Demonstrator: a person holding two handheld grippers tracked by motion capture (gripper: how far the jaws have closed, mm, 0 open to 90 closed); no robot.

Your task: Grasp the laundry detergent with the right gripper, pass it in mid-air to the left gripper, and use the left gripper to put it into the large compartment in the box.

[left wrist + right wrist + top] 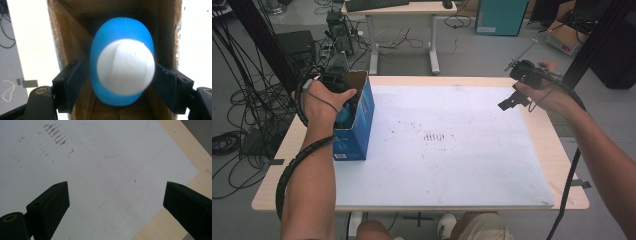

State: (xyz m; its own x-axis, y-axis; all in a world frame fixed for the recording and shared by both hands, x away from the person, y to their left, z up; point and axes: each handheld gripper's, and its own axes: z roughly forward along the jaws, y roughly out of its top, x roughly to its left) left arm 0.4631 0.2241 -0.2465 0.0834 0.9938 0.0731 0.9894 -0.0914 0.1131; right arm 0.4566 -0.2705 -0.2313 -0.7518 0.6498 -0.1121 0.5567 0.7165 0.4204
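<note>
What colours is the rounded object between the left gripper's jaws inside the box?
Bright blue with a white end, seen best in the left gripper view: rounded object, box.

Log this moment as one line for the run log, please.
left gripper: open, blue-and-white ball between fingers, inside blue box | right gripper: open, empty, above white mat

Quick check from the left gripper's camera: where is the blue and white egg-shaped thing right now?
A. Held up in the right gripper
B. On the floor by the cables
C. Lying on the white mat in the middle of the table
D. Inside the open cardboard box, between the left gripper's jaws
D: the left gripper view shows the blue and white egg-shaped thing against the brown inner walls of the box, with the left gripper and its jaws on either side.
</note>
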